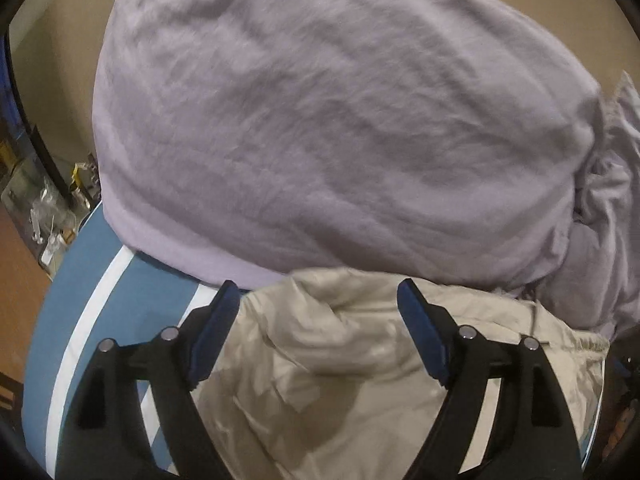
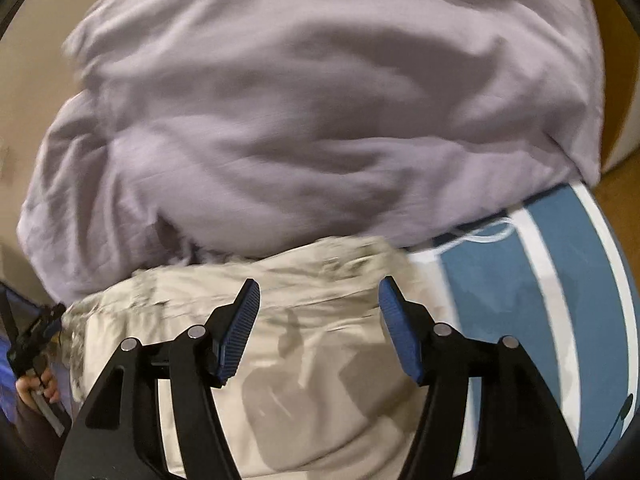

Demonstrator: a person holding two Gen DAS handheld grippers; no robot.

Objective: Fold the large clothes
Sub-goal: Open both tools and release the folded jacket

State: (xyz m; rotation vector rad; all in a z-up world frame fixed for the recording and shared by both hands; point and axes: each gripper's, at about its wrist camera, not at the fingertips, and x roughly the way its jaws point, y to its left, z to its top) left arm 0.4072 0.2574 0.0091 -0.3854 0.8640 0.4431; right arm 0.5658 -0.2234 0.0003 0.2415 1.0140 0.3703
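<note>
Left wrist view: left gripper (image 1: 318, 296) hanging over the beige garment (image 1: 320, 380), jaws spread wide and released, nothing pinched between the blue pads (image 1: 212, 340). Beige garment lying crumpled directly beneath the jaws, on the blue mat with white stripes (image 1: 100, 300). Just beyond the beige garment, touching its far edge, a lavender garment (image 1: 320, 120) spread broad and wrinkled, its near hem overlapping the mat. To the right of the beige garment, a bunched part of the lavender cloth. Left of the mat, past its edge, cluttered small items (image 1: 52, 208) on a brownish floor, too blurred to name. Behind the lavender garment, a tan surface (image 1: 60, 40).

Right wrist view: right gripper (image 2: 319, 296) poised above the same beige garment (image 2: 320, 380), jaws apart and let go, blue ribbed pads (image 2: 236, 340) clear of the cloth. Frame smeared by motion, so fine detail of the fabric edges unreadable. Beige garment under and ahead of the jaws, its far edge meeting the lavender garment (image 2: 320, 100), which fills the upper part of the view. Right of the beige garment, the blue mat with white stripes (image 2: 520, 300) bare, with a thin white cord (image 2: 476, 236) lying on it near the lavender hem. Left of the beige garment, at the frame edge, the person's hand (image 2: 38, 384) gripping the handle of the other tool.
</note>
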